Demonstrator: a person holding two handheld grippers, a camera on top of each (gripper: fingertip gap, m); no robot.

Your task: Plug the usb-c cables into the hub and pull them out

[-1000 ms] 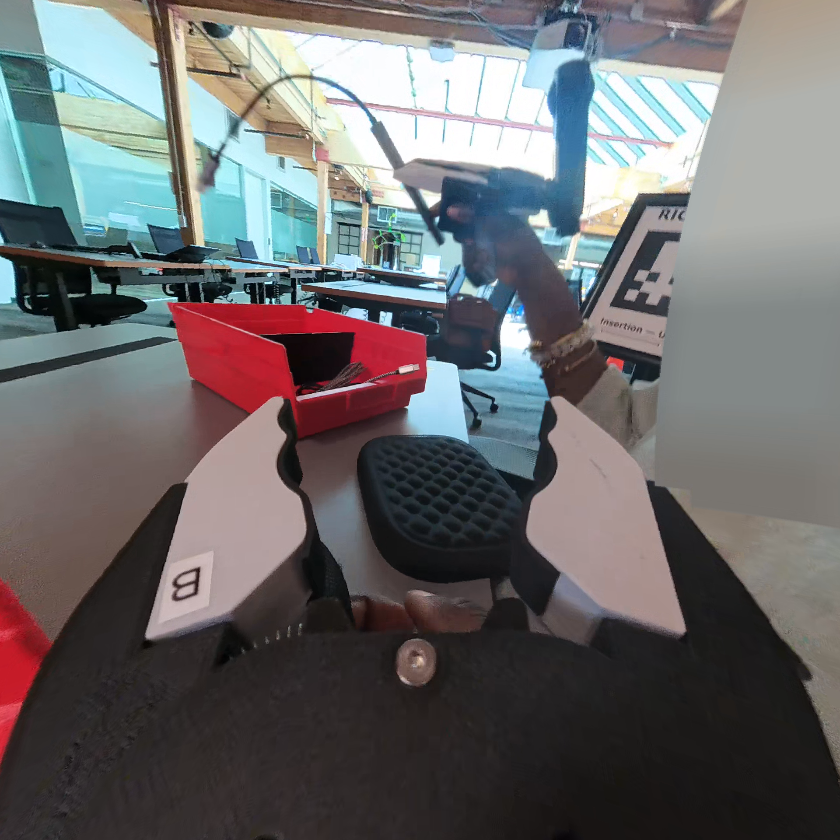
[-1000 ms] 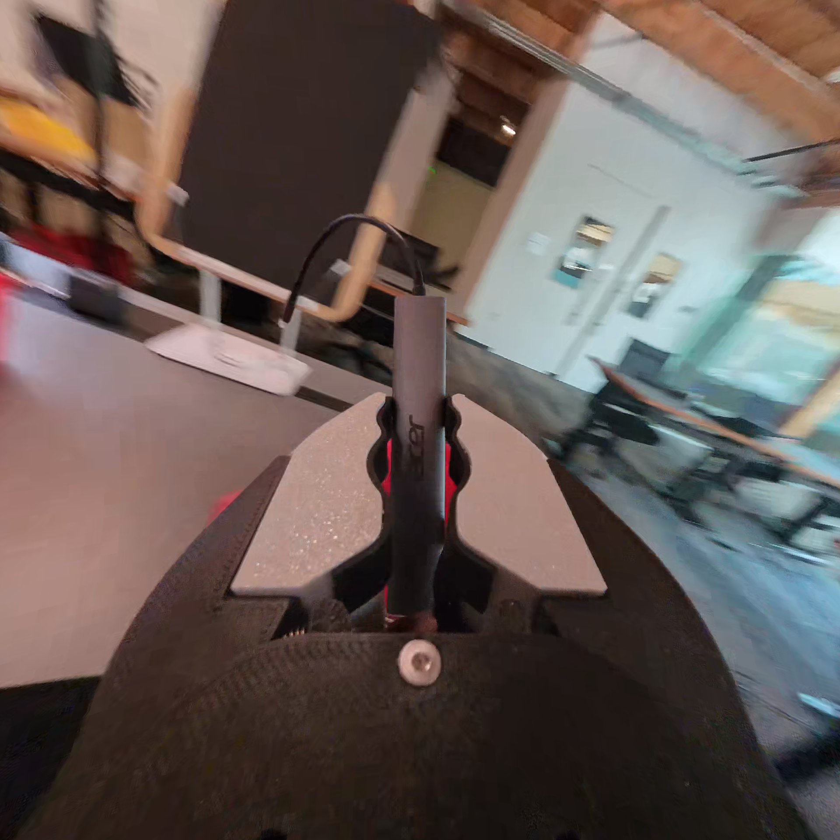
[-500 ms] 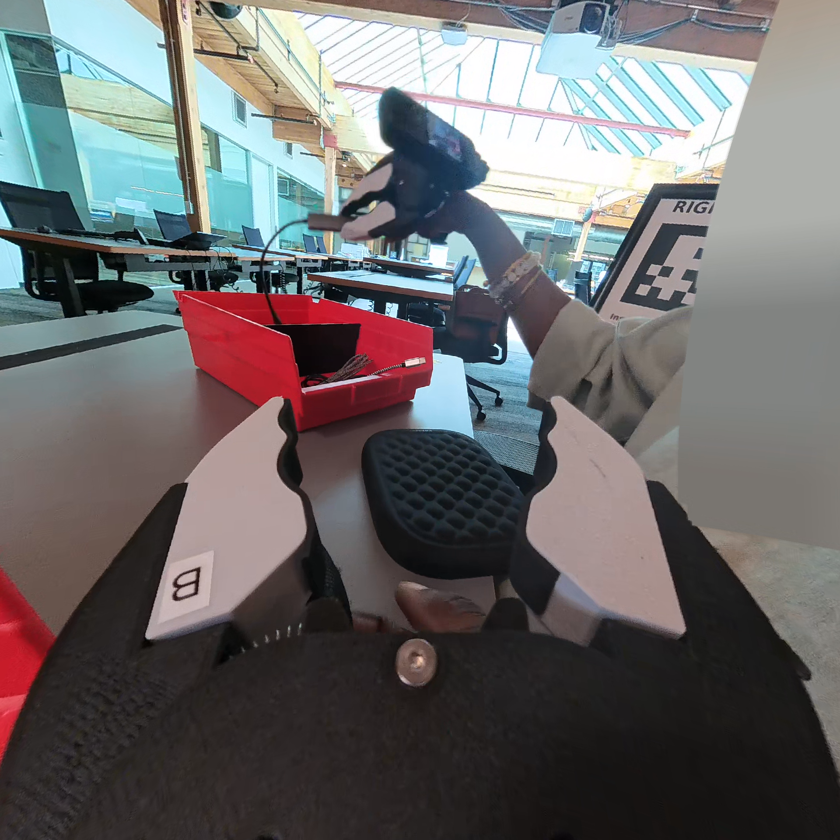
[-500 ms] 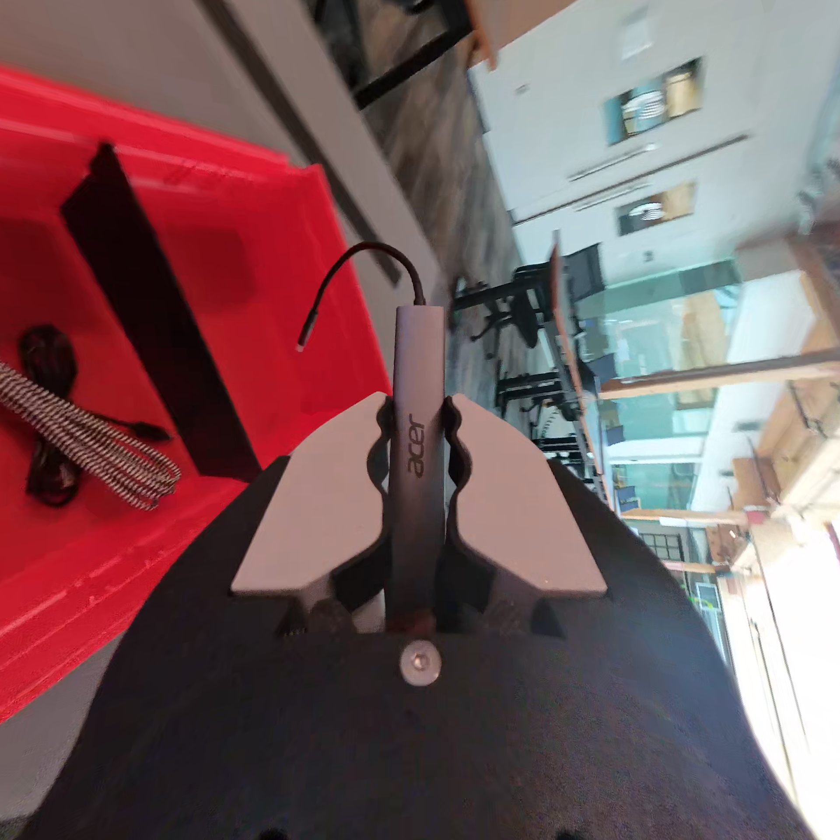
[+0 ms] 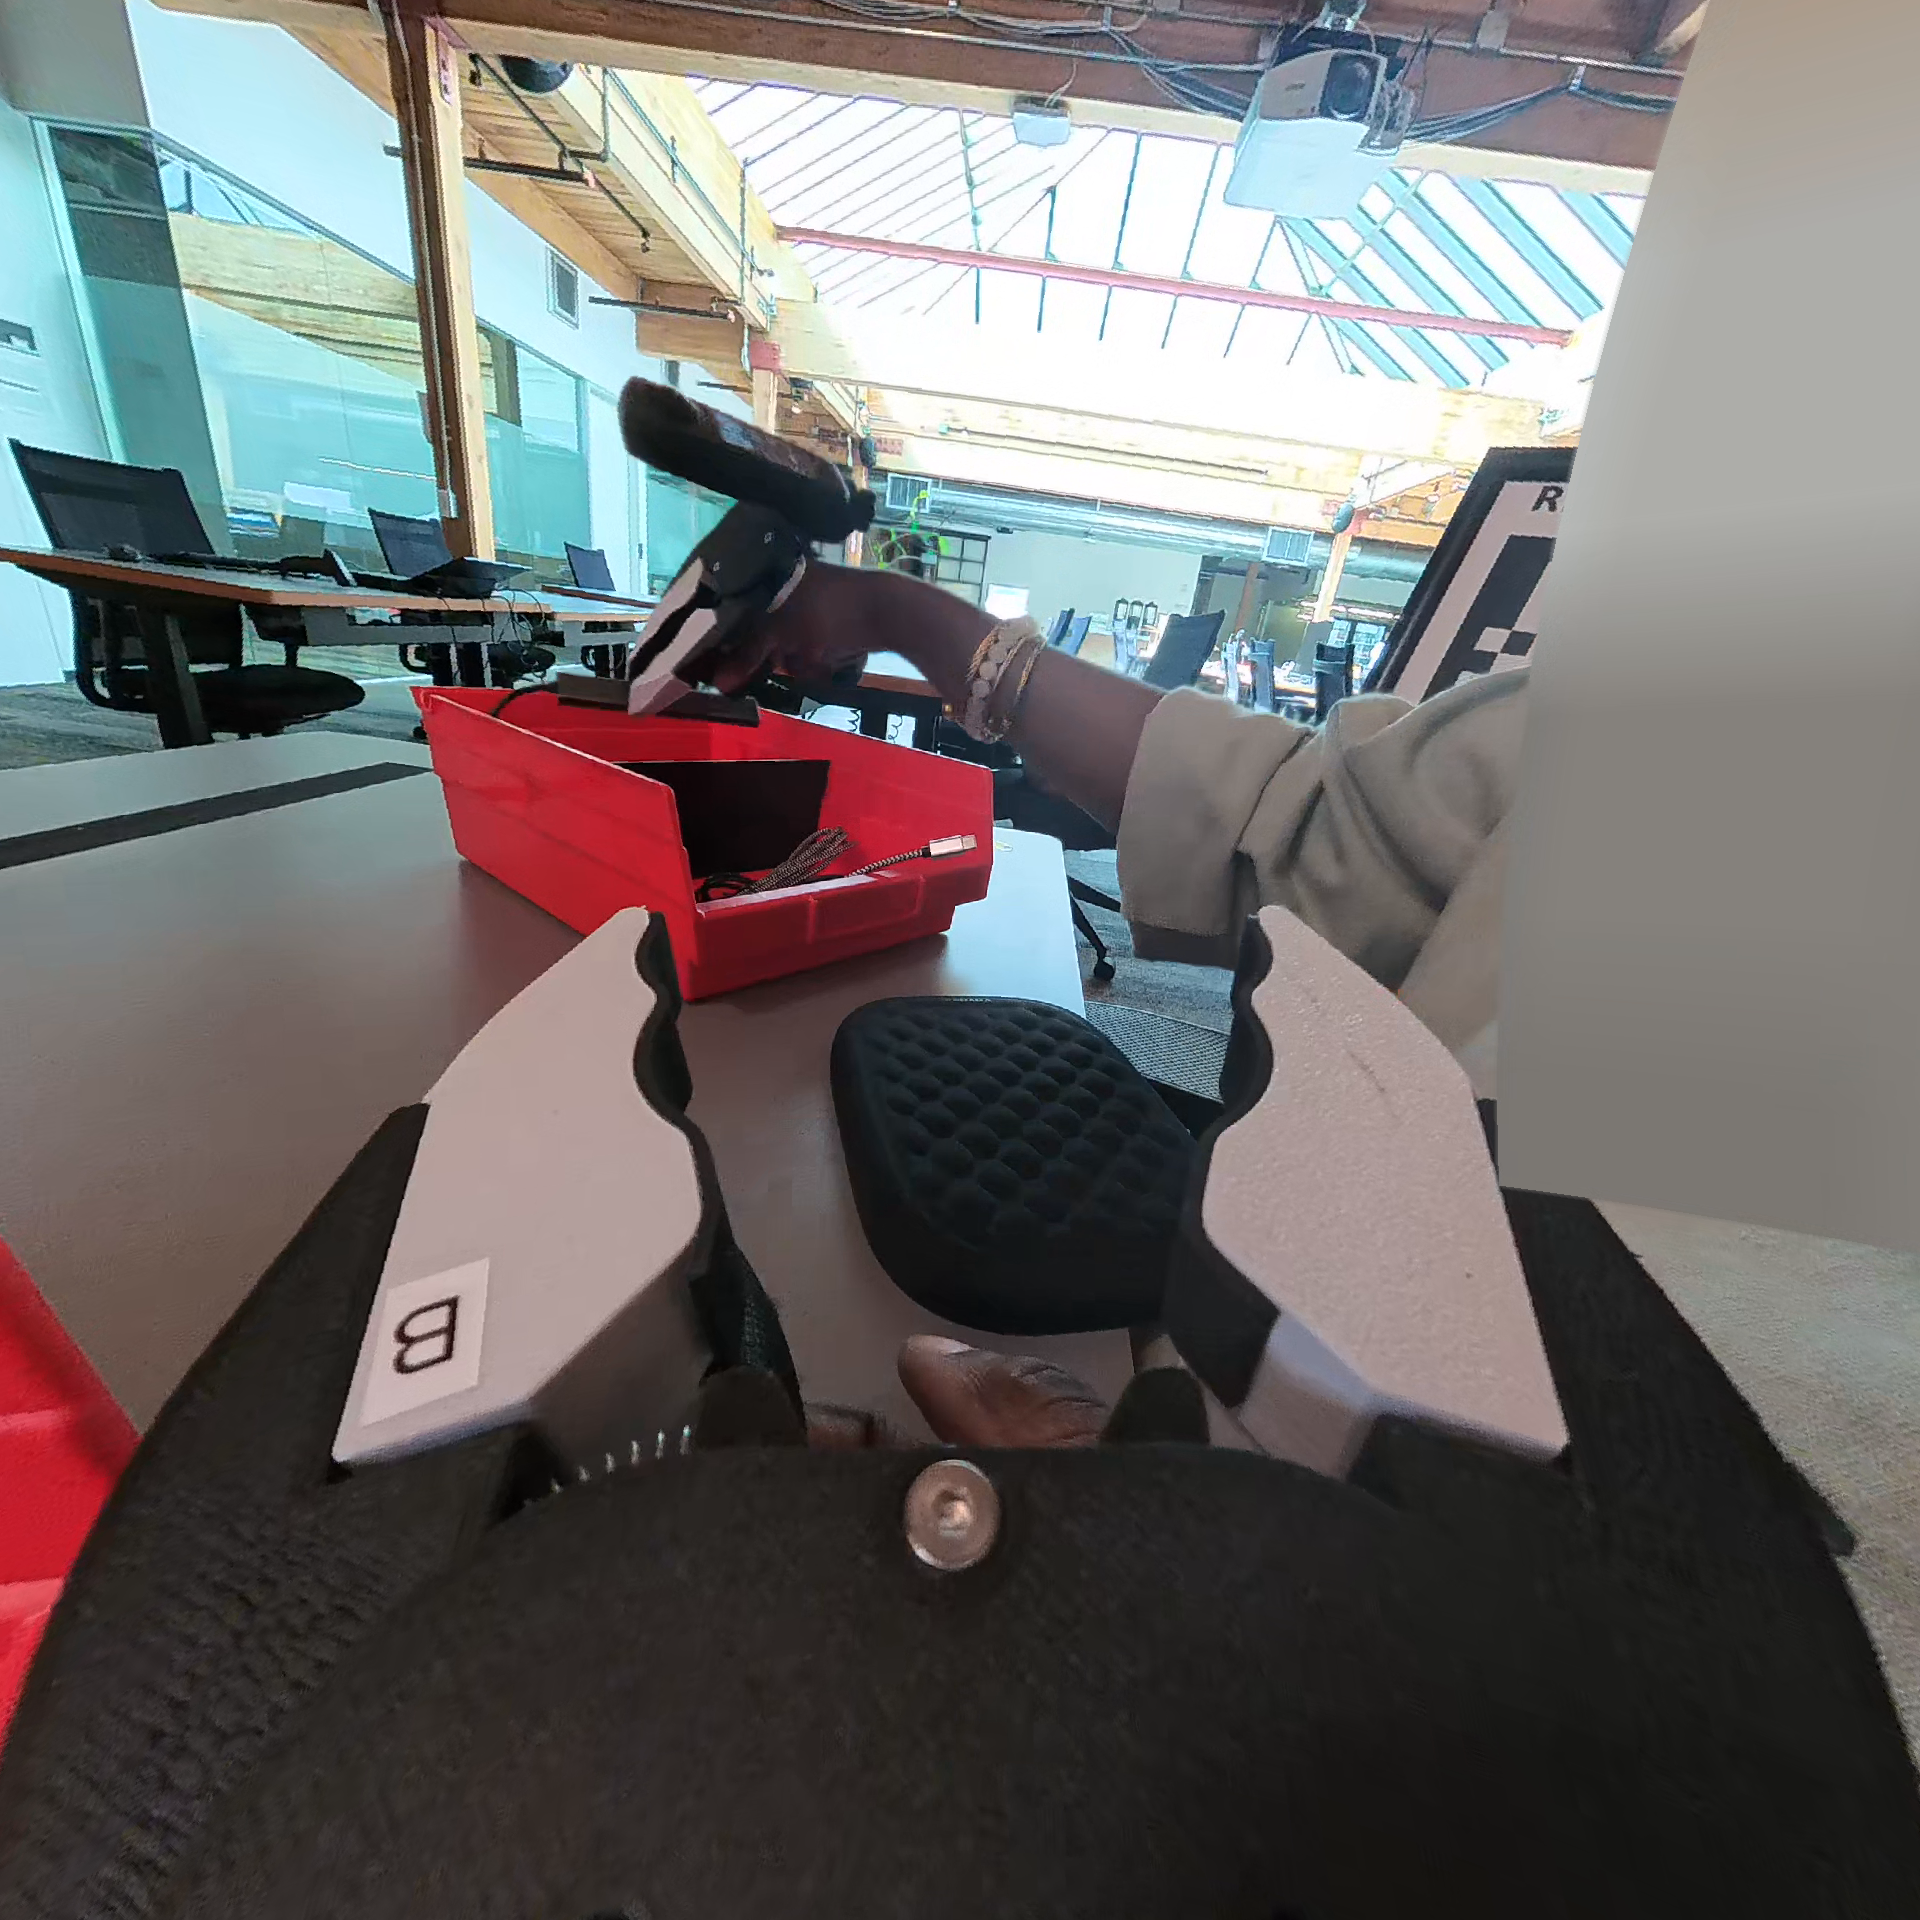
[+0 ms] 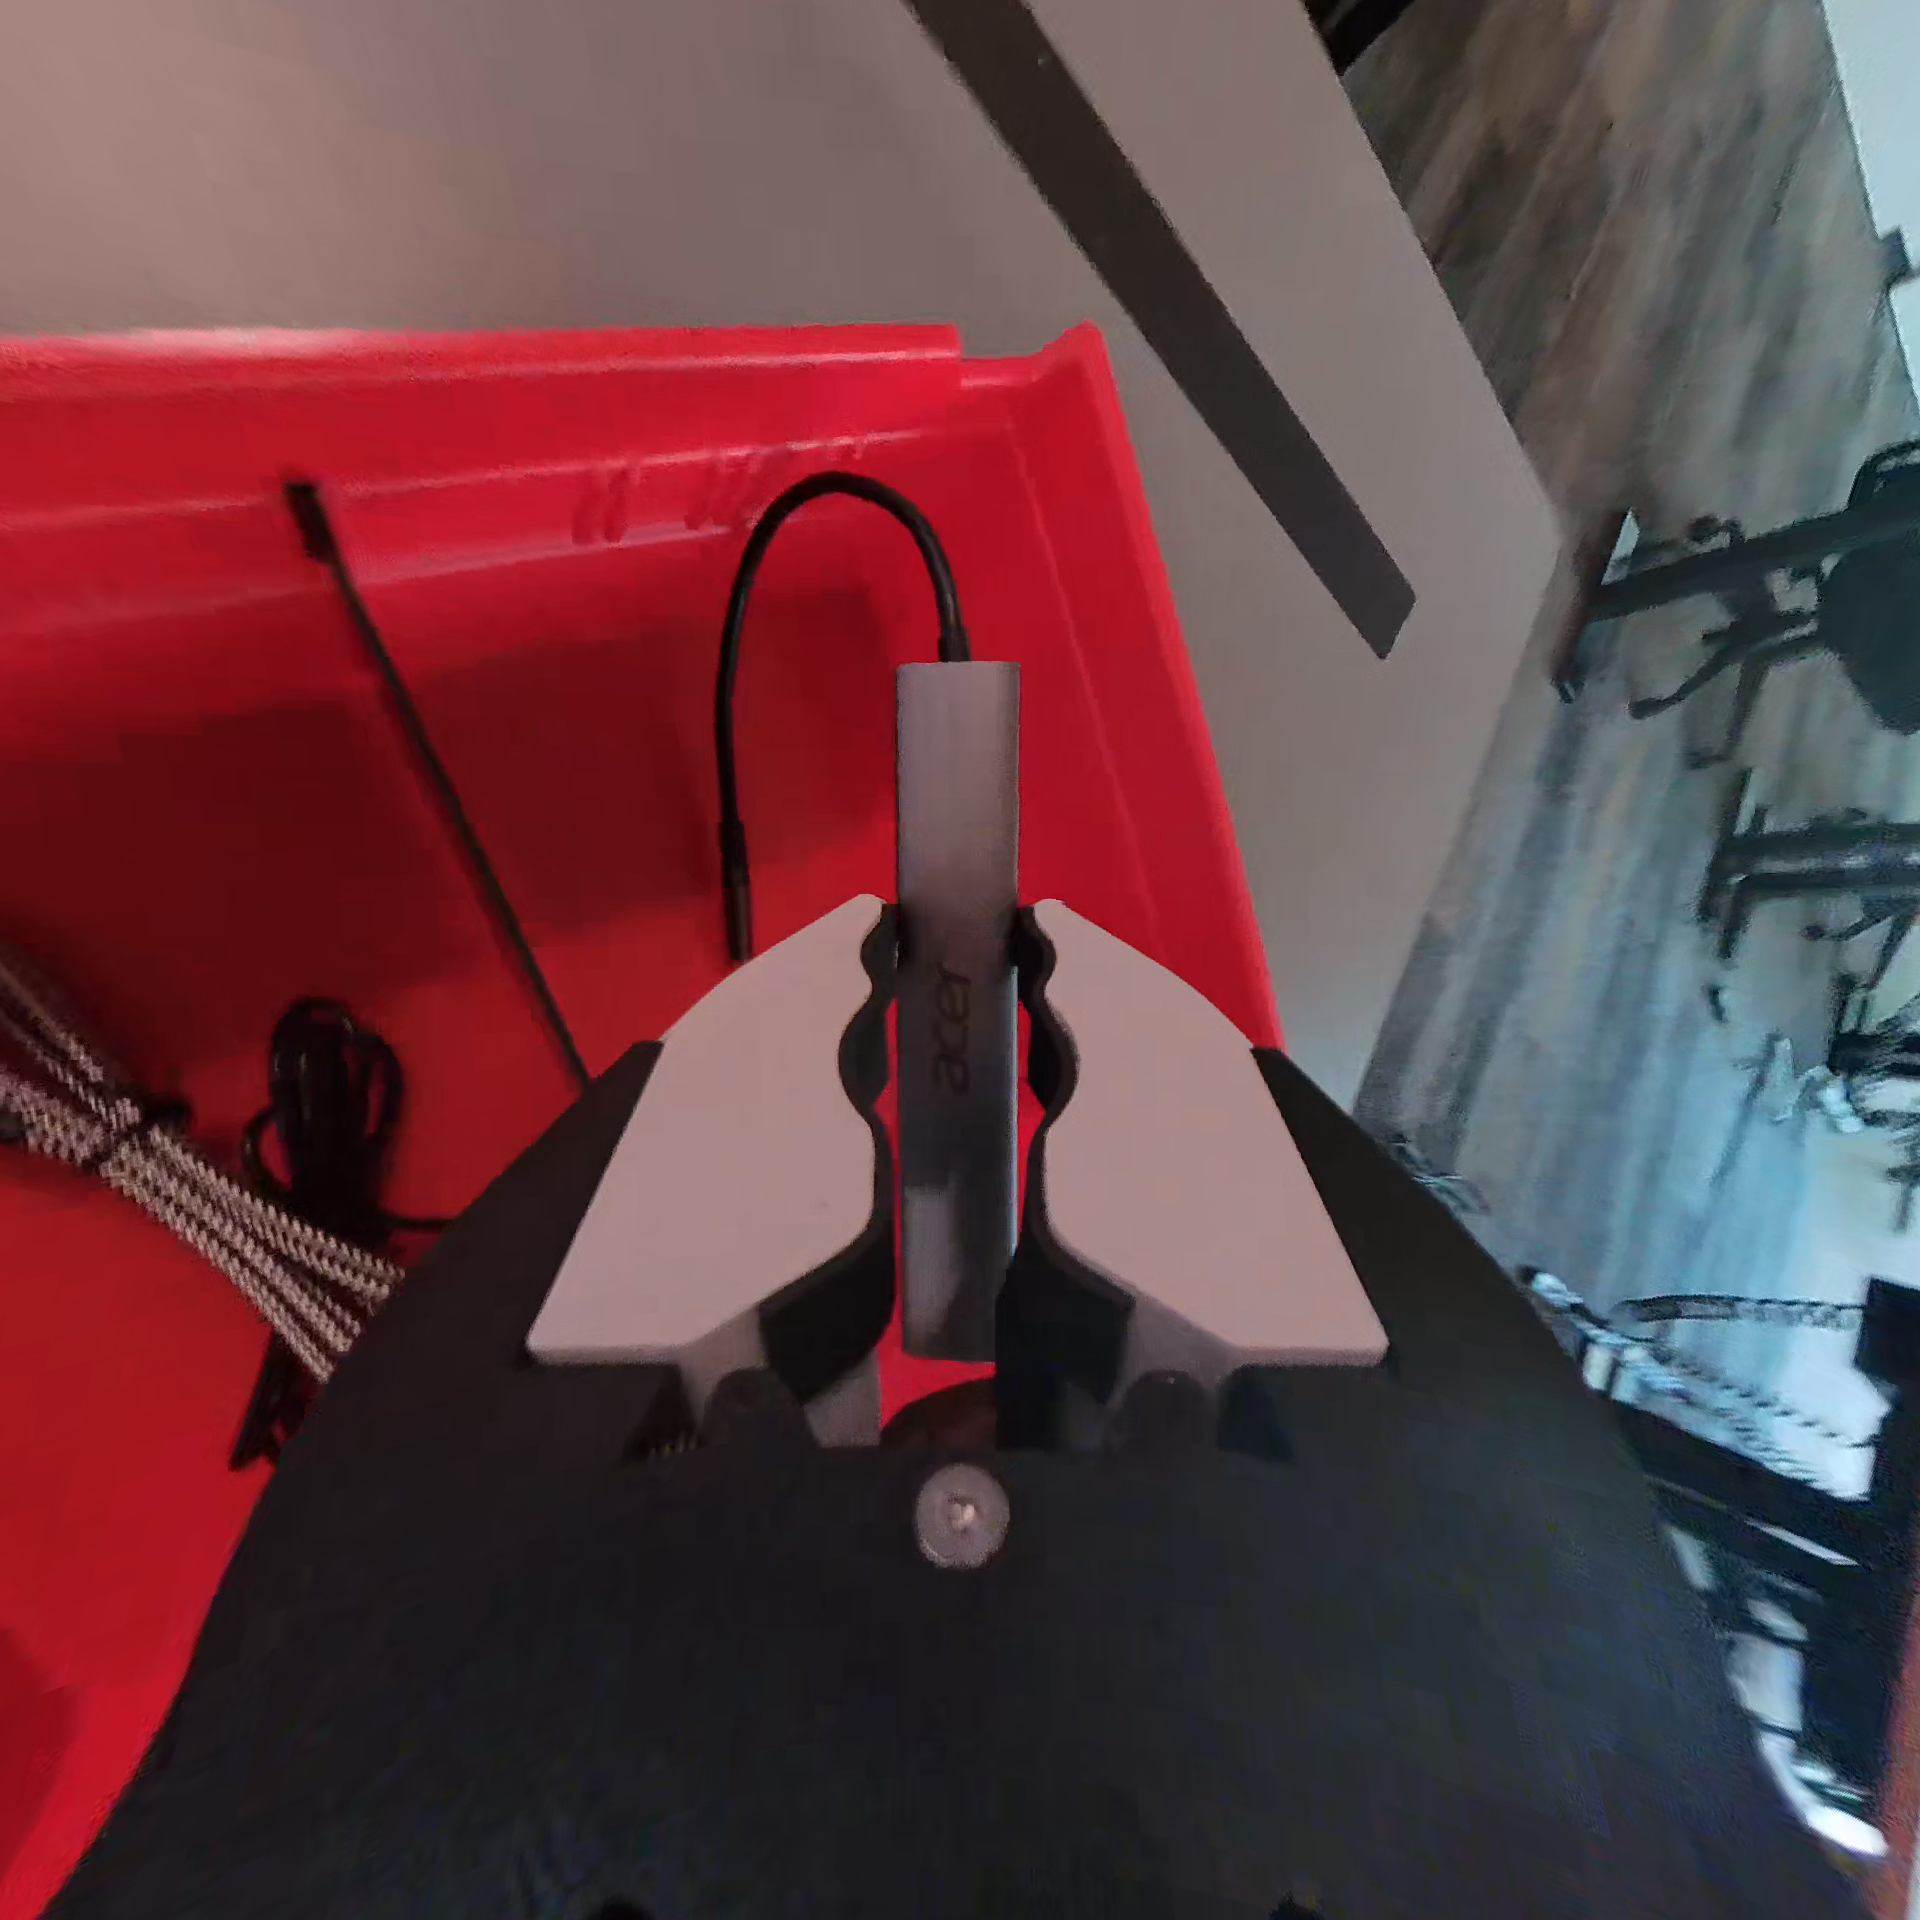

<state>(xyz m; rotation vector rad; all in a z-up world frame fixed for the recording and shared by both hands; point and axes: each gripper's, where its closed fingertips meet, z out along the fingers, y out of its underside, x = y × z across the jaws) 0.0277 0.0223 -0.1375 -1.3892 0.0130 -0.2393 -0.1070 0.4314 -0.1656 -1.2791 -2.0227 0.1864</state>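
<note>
My right gripper (image 6: 956, 914) is shut on the grey hub (image 6: 958, 821) and holds it over the back compartment of the red bin (image 6: 1164, 727). The hub's short black cable (image 6: 790, 540) curls back, with its plug hanging over the bin floor. In the left wrist view the right gripper (image 5: 665, 691) holds the hub (image 5: 665, 707) level just above the red bin (image 5: 582, 821). A braided usb-c cable (image 5: 831, 857) lies in the bin's front compartment, its metal plug (image 5: 951, 845) on the front lip. My left gripper (image 5: 951, 997) is open and empty, low over the table.
A black divider (image 5: 727, 810) splits the bin. A bundled braided cable (image 6: 177, 1195) and a black cable (image 6: 312, 1101) lie in the bin. A black textured pad (image 5: 1008, 1153) lies between the left fingers near the grey table's (image 5: 208, 987) right edge. Another red bin (image 5: 42, 1455) shows at far left. One gripper's finger ends stand about 45 centimeters off the other's.
The right gripper has swung down with the hub from high in the air to just above the red bin's back compartment. The left gripper has stayed in place, open.
</note>
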